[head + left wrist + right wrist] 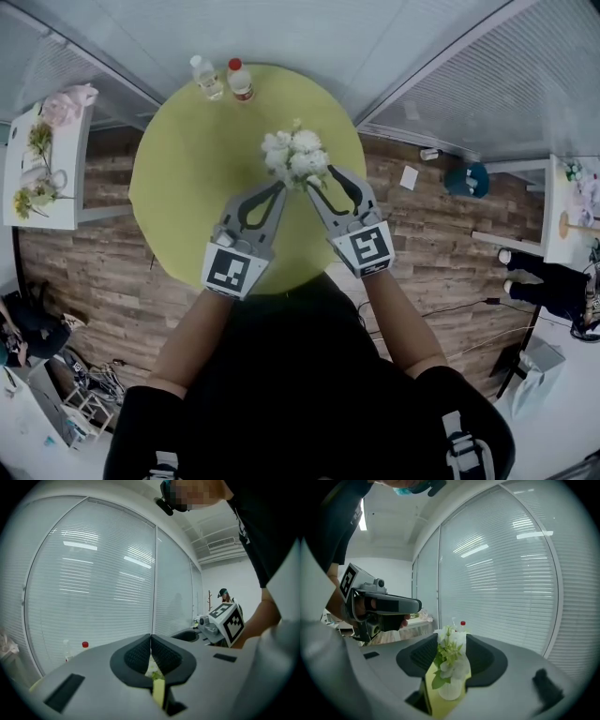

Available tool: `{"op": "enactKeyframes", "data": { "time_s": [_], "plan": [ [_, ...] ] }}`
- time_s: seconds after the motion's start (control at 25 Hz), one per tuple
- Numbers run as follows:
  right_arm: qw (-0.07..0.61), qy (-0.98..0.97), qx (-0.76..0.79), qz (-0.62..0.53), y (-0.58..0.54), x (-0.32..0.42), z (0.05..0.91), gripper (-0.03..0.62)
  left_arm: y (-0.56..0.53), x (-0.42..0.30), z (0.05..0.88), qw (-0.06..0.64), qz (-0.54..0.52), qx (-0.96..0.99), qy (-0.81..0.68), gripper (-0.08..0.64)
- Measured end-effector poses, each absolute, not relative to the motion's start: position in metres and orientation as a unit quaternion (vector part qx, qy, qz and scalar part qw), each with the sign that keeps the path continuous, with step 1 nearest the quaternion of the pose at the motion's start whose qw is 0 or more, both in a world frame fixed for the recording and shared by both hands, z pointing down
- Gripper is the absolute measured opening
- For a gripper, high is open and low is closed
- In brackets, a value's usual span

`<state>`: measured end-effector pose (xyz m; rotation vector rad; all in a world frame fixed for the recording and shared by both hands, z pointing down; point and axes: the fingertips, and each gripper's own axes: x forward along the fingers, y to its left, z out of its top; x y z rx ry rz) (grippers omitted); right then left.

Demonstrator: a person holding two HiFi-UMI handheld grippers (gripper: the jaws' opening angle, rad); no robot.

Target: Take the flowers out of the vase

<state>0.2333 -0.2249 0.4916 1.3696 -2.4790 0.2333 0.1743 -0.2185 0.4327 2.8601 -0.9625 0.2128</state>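
Note:
A bunch of white flowers (296,155) with green leaves stands in a small clear vase (450,689) on the round yellow-green table (187,178). My right gripper (322,180) is open just in front of the bunch. In the right gripper view the flowers (451,656) and vase show in the gap between its fingers, apart from the pads. My left gripper (279,187) is shut and empty, its tip close to the bunch's lower left. In the left gripper view the jaws (151,641) meet, with only a sliver of green showing below. The right gripper's marker cube (226,620) shows at the right there.
Two bottles, one clear (207,77) and one red-capped (241,80), stand at the table's far edge. A white side table (19,187) with other flowers is at the left, another white table (562,216) at the right. Window blinds enclose the far side.

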Motion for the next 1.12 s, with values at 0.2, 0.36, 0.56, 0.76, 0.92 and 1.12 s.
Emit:
{"op": "enactKeyframes", "data": {
  "time_s": [0.2, 0.36, 0.56, 0.76, 0.92, 1.12],
  "plan": [
    [0.158, -0.871, 0.457, 0.087, -0.228, 0.227, 0.507, 0.186, -0.224, 0.172, 0.439, 0.065, 0.072, 0.938, -0.331, 0.014],
    [0.141, -0.869, 0.47, 0.061, -0.235, 0.227, 0.498, 0.116, -0.226, 0.169, 0.443, 0.069, 0.077, 0.934, -0.341, 0.014],
    [0.129, -0.871, 0.471, 0.049, -0.238, 0.227, 0.494, 0.035, -0.225, 0.166, 0.444, 0.071, 0.079, 0.929, -0.353, 0.014],
    [0.114, -0.877, 0.465, 0.047, -0.24, 0.226, 0.484, 0.029, -0.219, 0.162, 0.441, 0.067, 0.082, 0.925, -0.364, 0.014],
    [0.111, -0.883, 0.454, 0.047, -0.234, 0.226, 0.474, 0.028, -0.213, 0.158, 0.434, 0.058, 0.082, 0.922, -0.375, 0.014],
    [0.098, -0.891, 0.443, 0.031, -0.229, 0.225, 0.452, 0.026, -0.205, 0.152, 0.419, 0.044, 0.075, 0.915, -0.395, 0.014]
  ]
}}
